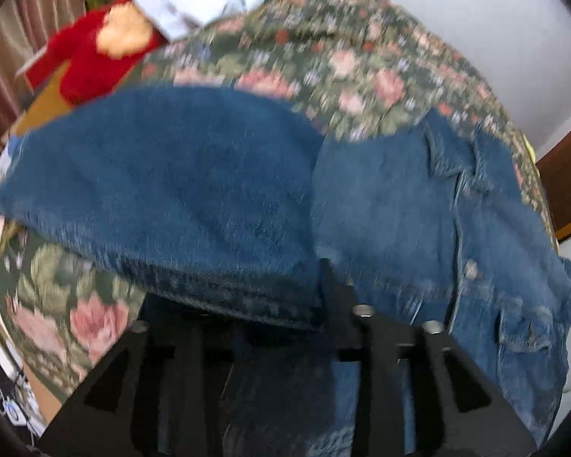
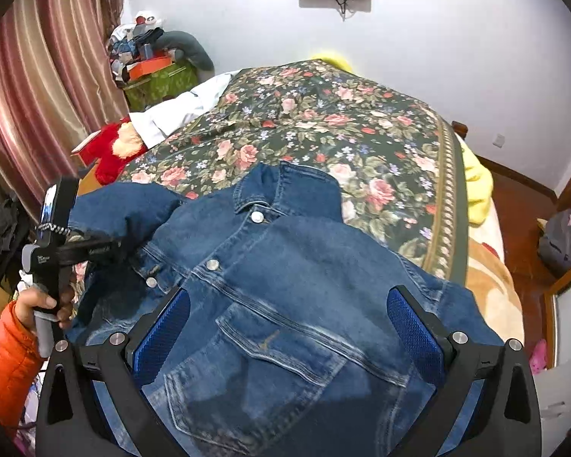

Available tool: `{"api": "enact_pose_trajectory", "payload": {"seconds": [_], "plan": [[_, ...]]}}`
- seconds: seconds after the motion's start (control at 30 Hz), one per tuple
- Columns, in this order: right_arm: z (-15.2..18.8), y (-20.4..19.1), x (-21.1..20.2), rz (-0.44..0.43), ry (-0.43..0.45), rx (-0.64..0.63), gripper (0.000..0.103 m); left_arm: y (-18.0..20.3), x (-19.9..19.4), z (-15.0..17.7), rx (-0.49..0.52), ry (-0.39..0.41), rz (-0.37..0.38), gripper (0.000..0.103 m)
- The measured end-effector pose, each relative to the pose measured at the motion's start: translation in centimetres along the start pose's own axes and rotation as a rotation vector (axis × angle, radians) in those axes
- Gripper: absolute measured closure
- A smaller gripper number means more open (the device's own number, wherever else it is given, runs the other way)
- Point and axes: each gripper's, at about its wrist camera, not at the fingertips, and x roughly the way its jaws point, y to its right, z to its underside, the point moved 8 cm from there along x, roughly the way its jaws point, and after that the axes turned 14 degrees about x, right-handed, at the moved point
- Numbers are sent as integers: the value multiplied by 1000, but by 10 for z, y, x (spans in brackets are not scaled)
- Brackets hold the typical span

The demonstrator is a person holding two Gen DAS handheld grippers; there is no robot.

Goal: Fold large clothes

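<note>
A blue denim jacket (image 2: 285, 278) lies front-up on the floral bedspread (image 2: 342, 122), collar toward the far end, buttons closed. My right gripper (image 2: 289, 323) is open just above its chest pocket, blue pads spread wide, holding nothing. My left gripper (image 2: 91, 245) shows at the left of the right wrist view, shut on the jacket's left sleeve. In the blurred left wrist view the sleeve (image 1: 163, 190) hangs folded over the left gripper (image 1: 285, 304), lifted above the jacket body (image 1: 418, 228).
A red plush toy (image 2: 114, 148) and a white cloth (image 2: 186, 106) lie at the bed's left edge. A yellow blanket (image 2: 476, 182) hangs off the right side. Boxes are piled in the corner (image 2: 152, 64) by the curtain. A bag (image 2: 559, 240) sits on the floor.
</note>
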Motion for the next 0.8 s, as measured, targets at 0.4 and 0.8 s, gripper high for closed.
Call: {"api": "enact_pose_trajectory", "payload": {"seconds": [0.4,0.8], "plan": [[2,-21,15,-17,-28,2,0,-100,-83,22,-279,177,147,29],[1,-74,43,3,-38,-140,0,-220,-37,41,-672,186,292,29]]}}
